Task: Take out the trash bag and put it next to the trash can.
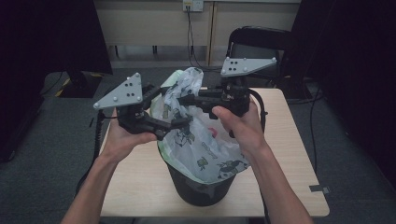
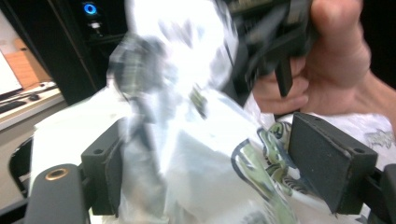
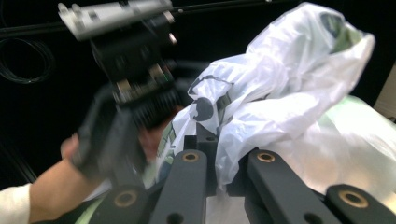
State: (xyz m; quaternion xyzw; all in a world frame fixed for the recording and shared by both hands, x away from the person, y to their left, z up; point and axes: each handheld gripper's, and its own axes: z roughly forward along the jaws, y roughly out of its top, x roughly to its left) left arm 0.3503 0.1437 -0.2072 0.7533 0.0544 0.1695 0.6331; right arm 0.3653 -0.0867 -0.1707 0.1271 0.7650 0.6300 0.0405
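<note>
My right hand-held gripper (image 3: 219, 172) pinches the plastic bag (image 1: 201, 135) top, lifting it from the black bin (image 1: 198, 189); my left hand-held gripper (image 2: 224, 172) gapes around the bag's side to gather it.

The high view looks forward and down over the whole bench (image 1: 289, 140) from above the person's side. Each gripper view rides close behind its own jaws, facing the printed plastic bag (image 1: 201, 135) at very short range; all three views share that bag (image 2: 196, 154) (image 3: 280, 93).
</note>
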